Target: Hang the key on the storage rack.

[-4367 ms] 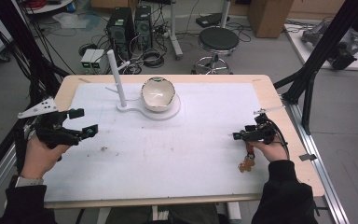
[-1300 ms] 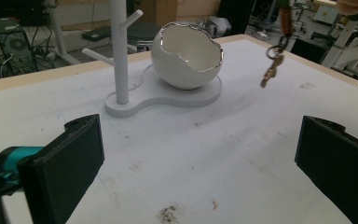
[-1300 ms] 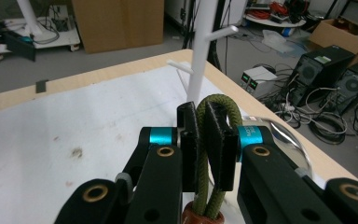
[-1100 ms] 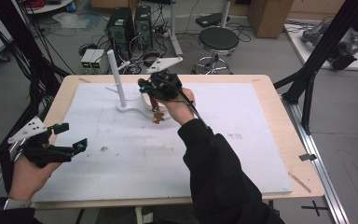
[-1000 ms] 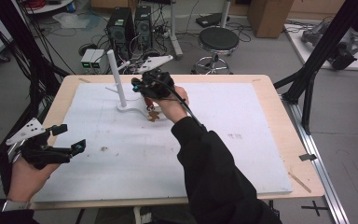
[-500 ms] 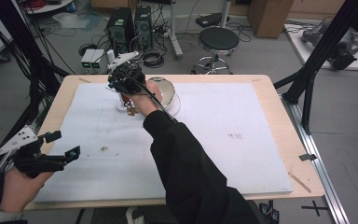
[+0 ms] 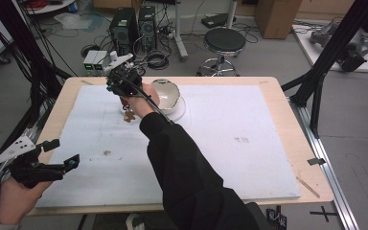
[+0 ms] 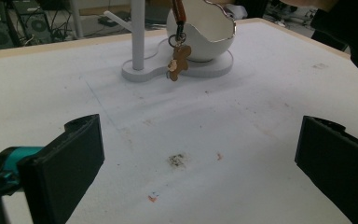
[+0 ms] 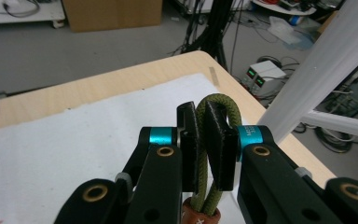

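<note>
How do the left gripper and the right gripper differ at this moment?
The left gripper has its jaws wide apart with nothing between them; the right gripper is shut on the green cord loop of a keychain. The left one is low at the near table edge; the right one is raised by the white post. Both have black jaws.

your right gripper (image 7: 123,94) reaches far across, arm stretched out, jaws clamped tight. your left gripper (image 7: 60,152) hovers low, jaws wide apart.

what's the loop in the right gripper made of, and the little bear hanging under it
Loop: olive braided cord, probably nylon or similar; woven texture shows between the right gripper's pads. Bear charm: flat brown piece, matte, maybe leather or wood; too small to tell.
</note>
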A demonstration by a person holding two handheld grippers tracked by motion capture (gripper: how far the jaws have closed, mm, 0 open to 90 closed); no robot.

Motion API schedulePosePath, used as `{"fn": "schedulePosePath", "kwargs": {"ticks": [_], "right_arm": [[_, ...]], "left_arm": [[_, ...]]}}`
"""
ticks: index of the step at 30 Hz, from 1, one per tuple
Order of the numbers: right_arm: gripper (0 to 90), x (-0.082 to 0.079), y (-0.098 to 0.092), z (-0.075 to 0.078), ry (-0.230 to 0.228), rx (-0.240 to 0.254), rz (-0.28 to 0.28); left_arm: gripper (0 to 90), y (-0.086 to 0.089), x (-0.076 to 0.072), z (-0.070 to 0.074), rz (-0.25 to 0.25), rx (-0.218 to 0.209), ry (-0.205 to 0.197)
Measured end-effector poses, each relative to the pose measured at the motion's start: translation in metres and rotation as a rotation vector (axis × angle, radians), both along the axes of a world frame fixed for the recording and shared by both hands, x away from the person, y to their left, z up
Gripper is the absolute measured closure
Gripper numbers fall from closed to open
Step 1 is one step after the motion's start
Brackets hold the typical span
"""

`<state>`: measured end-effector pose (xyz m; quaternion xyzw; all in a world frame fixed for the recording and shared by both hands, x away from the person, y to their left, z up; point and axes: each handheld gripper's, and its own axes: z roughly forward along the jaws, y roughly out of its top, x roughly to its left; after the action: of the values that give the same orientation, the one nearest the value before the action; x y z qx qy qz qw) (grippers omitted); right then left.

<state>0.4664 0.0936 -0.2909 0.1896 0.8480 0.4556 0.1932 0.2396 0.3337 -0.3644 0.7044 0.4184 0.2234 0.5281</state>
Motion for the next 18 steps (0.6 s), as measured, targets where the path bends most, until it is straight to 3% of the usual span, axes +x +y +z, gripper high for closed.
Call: {"fn": "schedulePosePath", "kwargs": {"ticks": [4, 18], "right_arm": [[84.5, 0.0029, 0.0007, -0.0044, 0.011, -0.024, -0.012], [82.7, 0.0047, 0.0003, -0.0067, 0.006, -0.036, 0.010]], "left_arm": [[1.7, -0.0003, -0.0004, 0.0001, -0.004, 0.003, 0.002], [1.7, 0.0001, -0.0001, -0.0016, -0.001, 0.001, 0.010]]}}
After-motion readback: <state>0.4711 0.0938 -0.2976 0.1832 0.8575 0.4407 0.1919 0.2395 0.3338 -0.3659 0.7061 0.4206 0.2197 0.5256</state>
